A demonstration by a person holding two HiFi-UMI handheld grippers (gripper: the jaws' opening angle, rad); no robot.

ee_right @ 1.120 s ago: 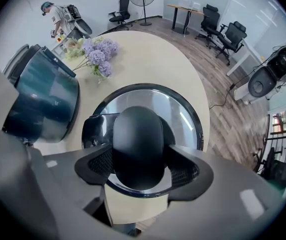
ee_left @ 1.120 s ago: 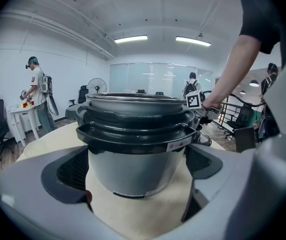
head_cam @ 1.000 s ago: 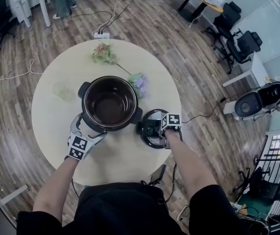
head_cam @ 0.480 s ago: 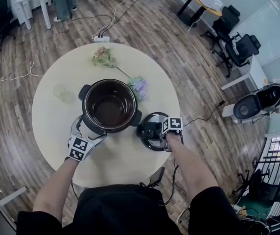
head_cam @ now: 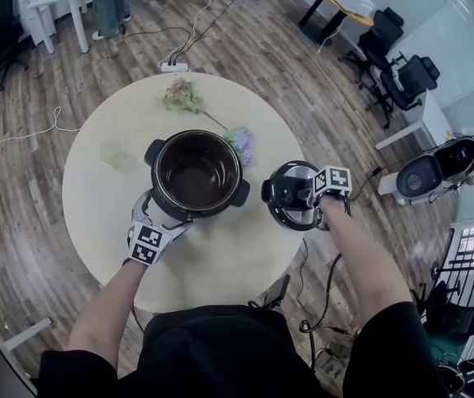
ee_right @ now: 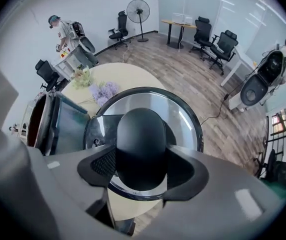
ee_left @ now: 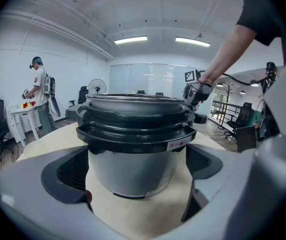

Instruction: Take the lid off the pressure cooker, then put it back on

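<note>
The open pressure cooker pot (head_cam: 195, 137), black outside and dark inside, stands mid-table. My left gripper (head_cam: 161, 220) rests at its near-left side, jaws open. In the left gripper view the pot's steel body (ee_left: 133, 164) sits right ahead of the fingers (ee_left: 70, 171); I cannot tell if they touch. My right gripper (head_cam: 299, 193) points straight down. Its jaws have just been closing and are now shut on the black knob (ee_right: 140, 139) of the lid (ee_right: 185, 116). The lid (head_cam: 293, 219) hangs in the air right of the pot, over the table's right edge.
The round cream table (head_cam: 220, 264) carries artificial flowers (head_cam: 183, 96) at the back and purple ones (head_cam: 241, 143) by the pot. Cables and a power strip (head_cam: 173, 67) lie on the wood floor. A person (ee_left: 40, 91) stands at a far desk.
The right gripper has lifted the lid off the table and carried it up and to the right, away from the pot. The left gripper has stayed at the pot.
</note>
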